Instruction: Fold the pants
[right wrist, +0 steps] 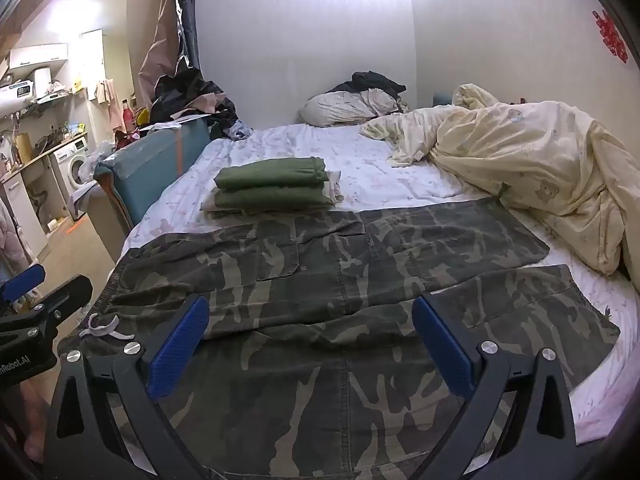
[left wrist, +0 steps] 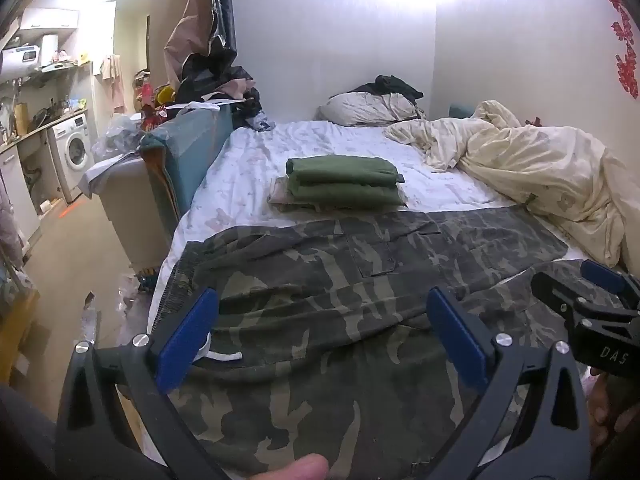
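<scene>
Camouflage pants (left wrist: 352,280) (right wrist: 320,264) lie spread flat across the near end of the bed, waistband with a white drawstring (right wrist: 104,330) at the left, legs running right. My left gripper (left wrist: 324,320) hovers open above the waist end, blue pads wide apart, nothing between them. My right gripper (right wrist: 310,328) is open too, over the middle of the pants. Each gripper shows at the edge of the other's view: the right gripper (left wrist: 600,300), the left gripper (right wrist: 32,300).
A stack of folded green clothes (left wrist: 344,184) (right wrist: 272,188) sits on the white bed sheet (left wrist: 248,168) behind the pants. A crumpled cream duvet (right wrist: 540,168) fills the right side. A pillow (left wrist: 368,108) lies at the far wall. A teal box (left wrist: 188,148) and the floor lie left.
</scene>
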`<state>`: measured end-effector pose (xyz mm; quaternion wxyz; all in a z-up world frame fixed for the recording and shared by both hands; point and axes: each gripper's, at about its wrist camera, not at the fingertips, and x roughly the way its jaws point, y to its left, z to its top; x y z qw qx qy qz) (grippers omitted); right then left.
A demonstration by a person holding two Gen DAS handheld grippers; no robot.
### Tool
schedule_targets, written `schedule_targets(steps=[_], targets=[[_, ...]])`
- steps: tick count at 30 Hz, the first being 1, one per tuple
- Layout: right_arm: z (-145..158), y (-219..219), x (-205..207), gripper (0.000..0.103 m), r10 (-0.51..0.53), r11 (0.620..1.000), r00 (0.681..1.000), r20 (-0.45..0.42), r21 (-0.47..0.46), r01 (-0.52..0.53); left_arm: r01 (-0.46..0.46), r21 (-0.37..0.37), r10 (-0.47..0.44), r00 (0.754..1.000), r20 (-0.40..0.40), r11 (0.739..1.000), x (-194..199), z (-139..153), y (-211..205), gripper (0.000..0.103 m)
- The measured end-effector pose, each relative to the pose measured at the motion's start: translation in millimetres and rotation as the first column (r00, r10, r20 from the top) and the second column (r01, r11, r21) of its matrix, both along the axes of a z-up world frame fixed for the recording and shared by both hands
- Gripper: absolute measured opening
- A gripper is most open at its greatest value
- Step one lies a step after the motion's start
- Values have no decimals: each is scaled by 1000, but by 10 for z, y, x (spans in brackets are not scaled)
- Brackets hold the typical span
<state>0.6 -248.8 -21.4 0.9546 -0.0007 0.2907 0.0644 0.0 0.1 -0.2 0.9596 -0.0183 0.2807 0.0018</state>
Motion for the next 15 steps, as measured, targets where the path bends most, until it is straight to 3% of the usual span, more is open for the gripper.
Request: schedule_targets(steps=[15], targets=[[-16, -5, 8, 103, -5, 1000, 1000, -11, 10, 5, -2, 9, 2, 1000, -9, 1000, -6, 39, 21, 102]])
